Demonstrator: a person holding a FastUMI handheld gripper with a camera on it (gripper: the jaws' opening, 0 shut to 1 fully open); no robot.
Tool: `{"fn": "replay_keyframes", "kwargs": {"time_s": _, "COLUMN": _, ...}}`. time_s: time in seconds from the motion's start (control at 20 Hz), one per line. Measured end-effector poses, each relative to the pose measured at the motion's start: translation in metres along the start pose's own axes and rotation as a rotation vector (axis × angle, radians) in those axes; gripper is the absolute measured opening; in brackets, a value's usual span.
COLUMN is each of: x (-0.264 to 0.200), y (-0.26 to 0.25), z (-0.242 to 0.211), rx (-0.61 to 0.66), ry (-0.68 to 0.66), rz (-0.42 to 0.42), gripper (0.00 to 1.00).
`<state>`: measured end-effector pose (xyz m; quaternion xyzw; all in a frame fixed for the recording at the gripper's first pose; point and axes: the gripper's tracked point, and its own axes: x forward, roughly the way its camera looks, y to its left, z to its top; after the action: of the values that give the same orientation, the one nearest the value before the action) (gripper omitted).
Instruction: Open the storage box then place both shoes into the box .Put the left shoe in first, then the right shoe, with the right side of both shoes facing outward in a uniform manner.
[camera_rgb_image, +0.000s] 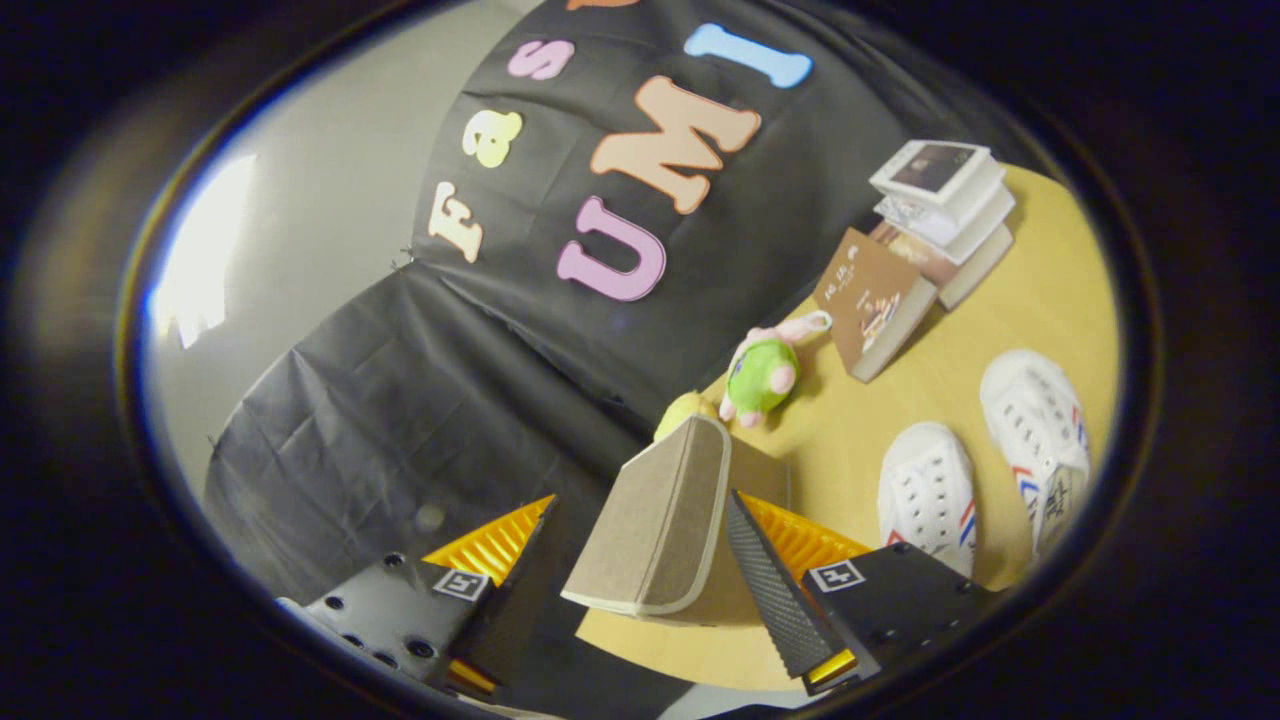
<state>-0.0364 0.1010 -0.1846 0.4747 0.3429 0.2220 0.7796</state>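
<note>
- Gripper (640, 590) fingers spread wide, gap open; tilted view, table slanting across the frame.
- Tan fabric-covered storage box lid (660, 520), pale piping along its edge, stands raised between the fingers; right finger (770, 590) sits just beside or against the flap's inner face, contact unclear; left finger (500, 610) apart from it, not touching.
- Rest of the tan storage box (760, 480) visible just behind the lid, on the yellow wooden tabletop (1050, 290).
- Pair of white canvas shoes with red-and-blue side stripes lies on the table, to the right of the box, outside it: nearer shoe (928, 495) just beyond the right finger, second shoe (1040, 440) further right, close beside the first, both toes pointing away.
- Green-and-pink plush toy (765, 372) beyond the box, near the booth wall; small yellow round object (683, 410) peeks out behind the lid top, kind unclear.
- Brown-covered book (872, 300) lies flat past the toy; stack of books (945, 215) further behind it.
- Black cloth booth wall (400, 400) behind everything.
</note>
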Motion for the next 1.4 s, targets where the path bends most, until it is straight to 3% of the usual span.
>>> {"fn": "replay_keyframes", "kwargs": {"time_s": 0.35, "x": 0.022, "y": -0.01, "z": -0.051, "rx": 0.248, "ry": 0.147, "rz": 0.082, "gripper": 0.99}}
{"fn": "replay_keyframes", "kwargs": {"time_s": 0.7, "x": 0.05, "y": -0.037, "z": -0.073, "rx": 0.476, "ry": 0.187, "rz": 0.082, "gripper": 0.99}}
{"fn": "replay_keyframes", "kwargs": {"time_s": 1.4, "x": 0.077, "y": -0.046, "z": -0.103, "rx": 0.609, "ry": 0.263, "rz": 0.08, "gripper": 0.97}}
